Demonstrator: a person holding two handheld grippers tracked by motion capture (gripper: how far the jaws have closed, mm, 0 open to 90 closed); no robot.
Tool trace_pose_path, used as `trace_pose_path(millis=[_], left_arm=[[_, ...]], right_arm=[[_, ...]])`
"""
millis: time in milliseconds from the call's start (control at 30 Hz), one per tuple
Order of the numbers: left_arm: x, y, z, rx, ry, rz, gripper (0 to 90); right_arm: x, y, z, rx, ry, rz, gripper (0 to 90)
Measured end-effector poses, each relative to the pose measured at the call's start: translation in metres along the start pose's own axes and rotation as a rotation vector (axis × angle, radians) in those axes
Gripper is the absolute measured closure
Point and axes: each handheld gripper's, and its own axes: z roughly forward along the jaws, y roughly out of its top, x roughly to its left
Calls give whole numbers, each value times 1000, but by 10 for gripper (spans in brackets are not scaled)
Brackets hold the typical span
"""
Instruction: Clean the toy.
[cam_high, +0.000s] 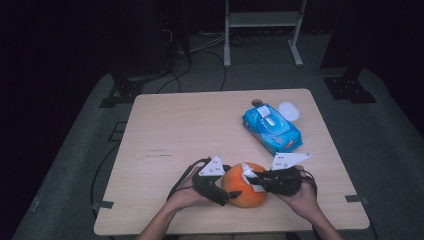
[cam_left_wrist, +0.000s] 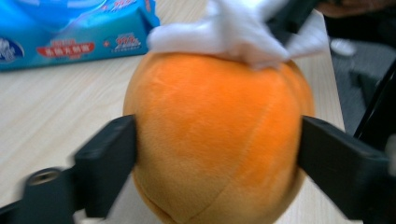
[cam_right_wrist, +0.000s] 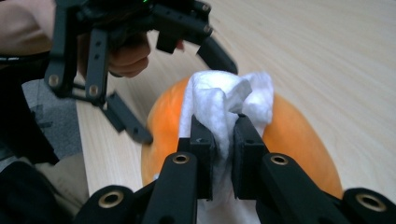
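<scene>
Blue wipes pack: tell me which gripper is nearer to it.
Right. The right gripper, pinching a white wipe on the orange plush ball, sits just below the blue wipes pack. The left gripper straddles the ball's far side.

- plush pumpkin: orange, plain, faint seam lines
- wipe: white
- wet-wipes pack: blue, white flap, red label
- table: pale wood grain
- gripper jaws: black

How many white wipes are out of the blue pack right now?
1: a crumpled white wipe lies on top of the orange plush ball, pinched by the right hand-held gripper. Others may sit inside the blue wipe pack.
</scene>
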Motion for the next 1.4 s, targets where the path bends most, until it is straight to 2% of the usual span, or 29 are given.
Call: trace_pose_path(millis=[133, 200, 300, 367, 500, 567, 633, 700, 767, 867, 900, 1000, 1033, 1067, 1133, 1167, 1300, 1333, 1400], left_arm=[[6, -7, 7, 9, -56, -74, 36], [9, -10, 8, 2, -77, -94, 69], [7, -9, 3, -8, -58, -60, 223], [3, -4, -1, -15, -28, -14, 273], [-4, 10, -14, -26, 88, 107, 324], [-8, 16, -19, -7, 143, 161, 325], [-11, 17, -19, 18, 172, 188, 324], [-11, 14, -15, 26, 162, 179, 306], [-8, 11, -12, 27, 141, 148, 246], [1, 8, -14, -16, 103, 69, 132], [4, 7, -16, -30, 104, 42, 109], [12, 4, -15, -35, 101, -40, 79], [14, 3, -14, -26, 92, -68, 81], [14, 1, -13, -24, 77, -77, 118], [11, -1, -12, -34, 91, -29, 223], [9, 0, -12, -31, 95, -13, 239], [-1, 6, -11, -14, 113, 78, 266], [-5, 7, -9, -8, 117, 112, 267], [-12, 10, -6, 4, 120, 163, 273]], right_arm=[[-1, -2, -1, 6, 13, 4, 803], [0, -2, 1, 11, 14, 1, 802], [0, -1, 3, 9, 4, 2, 802], [1, 2, 2, -7, 0, 1, 803], [6, 12, -2, -54, -11, -17, 803], [7, 17, -3, -80, -6, -27, 803], [9, 19, -1, -81, -8, -35, 803], [9, 18, 3, -69, -9, -37, 803], [7, 14, 6, -46, -17, -32, 804], [-1, 6, 7, -25, -29, -3, 805], [-4, 4, 6, -19, -30, 8, 805], [-9, -1, 6, -6, -33, 27, 807], [-10, -2, 7, -1, -35, 29, 808], [-10, -3, 8, 6, -36, 28, 810], [-9, -3, 9, 10, -38, 22, 810], [-7, -1, 9, 8, -39, 18, 809], [3, 9, 8, -25, -18, -13, 810], [5, 12, 7, -35, -9, -19, 811], [10, 17, 7, -41, -20, -54, 811]])
